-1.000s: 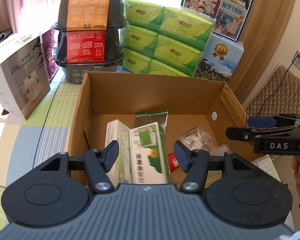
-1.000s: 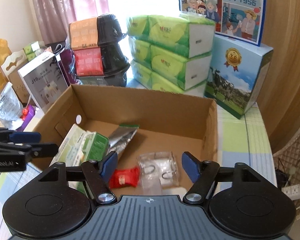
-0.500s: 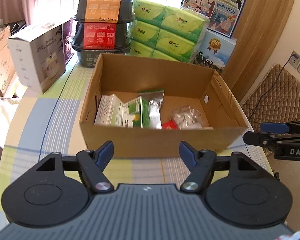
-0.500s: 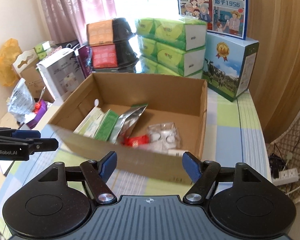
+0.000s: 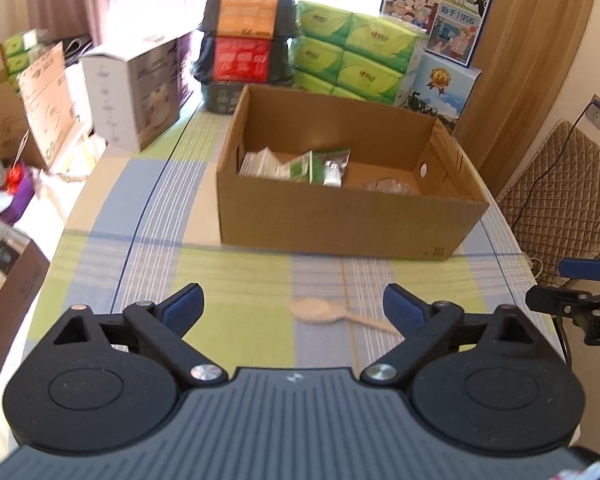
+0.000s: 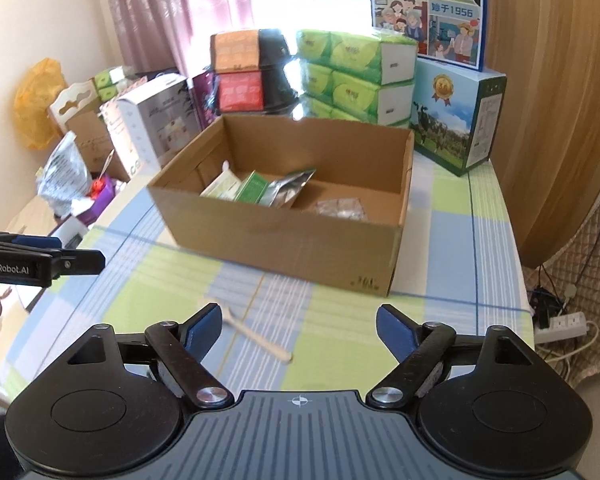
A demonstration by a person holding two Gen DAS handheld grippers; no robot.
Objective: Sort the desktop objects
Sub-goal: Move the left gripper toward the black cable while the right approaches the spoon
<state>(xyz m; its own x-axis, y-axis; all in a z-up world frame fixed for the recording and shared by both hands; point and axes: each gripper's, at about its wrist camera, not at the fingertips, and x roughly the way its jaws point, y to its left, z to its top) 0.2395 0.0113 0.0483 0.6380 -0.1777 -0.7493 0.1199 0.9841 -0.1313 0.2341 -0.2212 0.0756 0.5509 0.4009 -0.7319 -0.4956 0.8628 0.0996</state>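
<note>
My left wrist view looked straight at the cardboard box (image 5: 352, 208) from a little way back. My right one faced it from its right, equally near, sharing the wooden spoon (image 6: 256, 336).

The cardboard box (image 5: 340, 220) has a near wall that hides the lower parts of its contents (the clear packet (image 5: 386, 187) shows only its top); the spoon (image 6: 256, 334) is blurred.

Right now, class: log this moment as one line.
left gripper: open | right gripper: open | wooden spoon: on tablecloth | cardboard box: holds packets
</note>
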